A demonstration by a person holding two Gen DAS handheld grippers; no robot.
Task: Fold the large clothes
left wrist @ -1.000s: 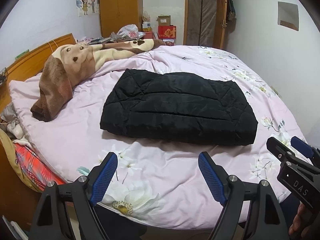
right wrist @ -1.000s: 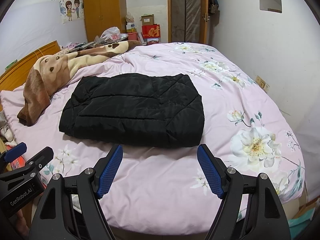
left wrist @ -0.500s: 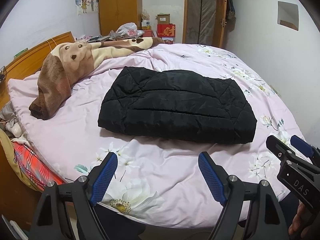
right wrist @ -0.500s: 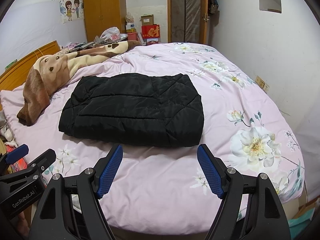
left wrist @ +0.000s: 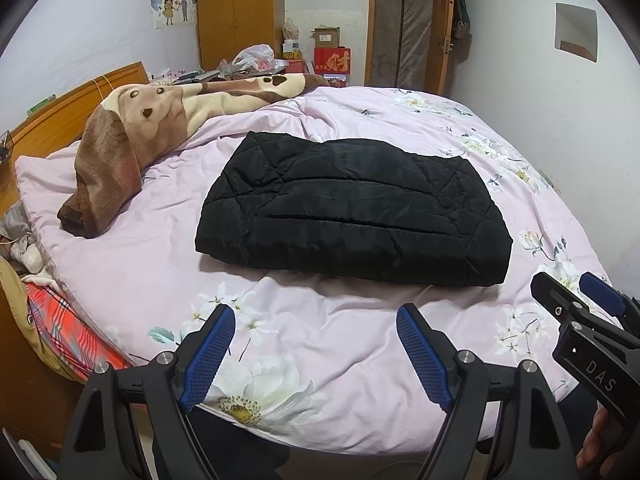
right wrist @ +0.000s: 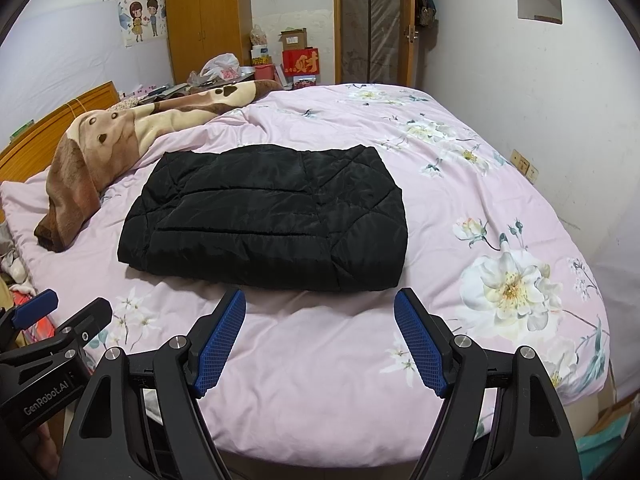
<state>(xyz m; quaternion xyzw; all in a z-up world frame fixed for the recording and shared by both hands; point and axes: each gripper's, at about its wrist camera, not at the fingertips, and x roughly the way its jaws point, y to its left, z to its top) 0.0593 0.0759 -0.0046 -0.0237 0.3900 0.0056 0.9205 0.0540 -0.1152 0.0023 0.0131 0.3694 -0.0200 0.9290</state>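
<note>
A black quilted jacket [left wrist: 352, 208] [right wrist: 268, 220] lies folded into a flat rectangle in the middle of the pink floral bed cover [left wrist: 320, 344] [right wrist: 460, 200]. My left gripper [left wrist: 316, 350] hovers open above the bed's near edge, short of the jacket, with nothing between its blue pads. My right gripper [right wrist: 320, 340] is likewise open and empty, just in front of the jacket's near edge. Each gripper shows at the side of the other's view: the right one [left wrist: 588, 300] and the left one [right wrist: 60, 316].
A brown and cream plush blanket [left wrist: 132, 132] lies bunched at the far left near the wooden headboard [left wrist: 60, 116]. Clothes [left wrist: 60, 332] hang off the bed's left side. A wardrobe [right wrist: 204, 20], boxes and a door stand at the back; a white wall runs along the right.
Both grippers stay open and still. The left view shifts only slightly; the jacket has not moved.
</note>
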